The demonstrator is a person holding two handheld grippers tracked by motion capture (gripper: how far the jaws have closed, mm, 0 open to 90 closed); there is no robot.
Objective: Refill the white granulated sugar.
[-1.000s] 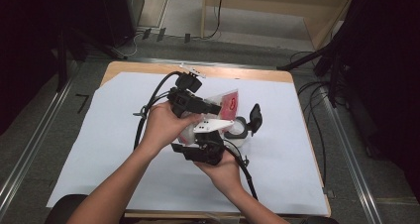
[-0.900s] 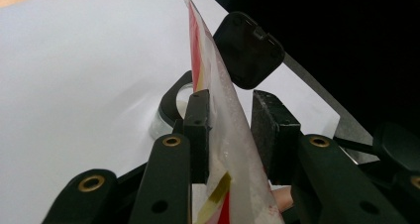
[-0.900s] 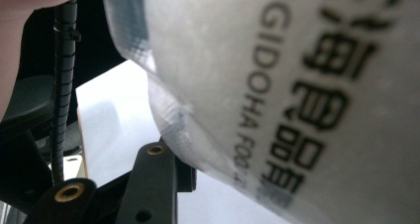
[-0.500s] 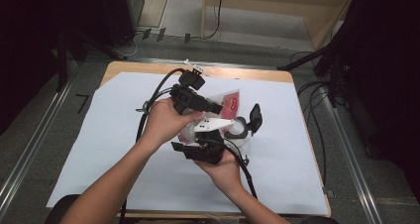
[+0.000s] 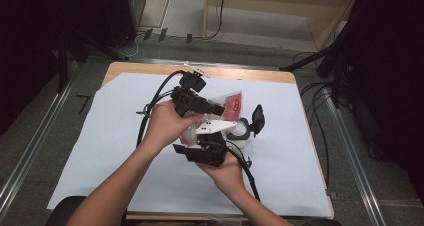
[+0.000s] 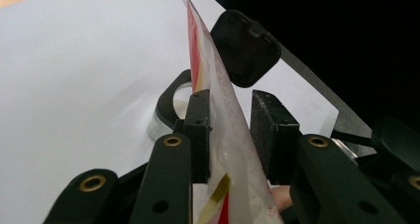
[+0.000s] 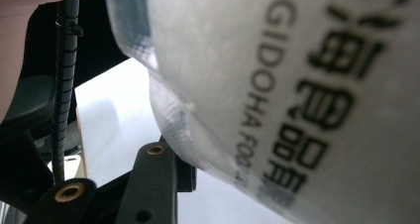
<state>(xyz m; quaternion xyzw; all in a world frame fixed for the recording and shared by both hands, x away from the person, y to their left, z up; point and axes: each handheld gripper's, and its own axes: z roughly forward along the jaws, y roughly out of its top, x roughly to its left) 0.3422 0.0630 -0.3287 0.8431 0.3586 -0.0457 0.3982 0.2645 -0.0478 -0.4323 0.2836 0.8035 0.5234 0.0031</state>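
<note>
Right hand-held gripper (image 5: 212, 147): nearest the person, low in the high view, held from beneath by the right hand (image 5: 225, 171). In the right gripper view the printed film of the pouch lies across one visible black jaw; whether the jaws press the film cannot be told.

Left hand-held gripper (image 6: 232, 130): beyond the right one, pointing toward the far right of the bench. Its jaws are pinched on the pouch, one pad (image 6: 198, 122) flat against the film, the other against its opposite face.

Pouch (image 6: 218, 135): a translucent white sachet with red print, held above the bench between the two tools. Its long axis runs up and away from the left jaws, the free end (image 5: 231, 102) farthest out.

Container (image 5: 241, 131): a round clear jar with a black hinged lid (image 5: 257, 120) standing open, on the white sheet (image 5: 100, 151) just beyond and to the right of both tools, under the pouch's far end.

Governing relation: the jar mouth lies beyond and below the pouch, so the likely move is along that axis; the left tool is nearer the free end.

Bench (image 5: 240, 75): wooden edge visible at the far side.
</note>
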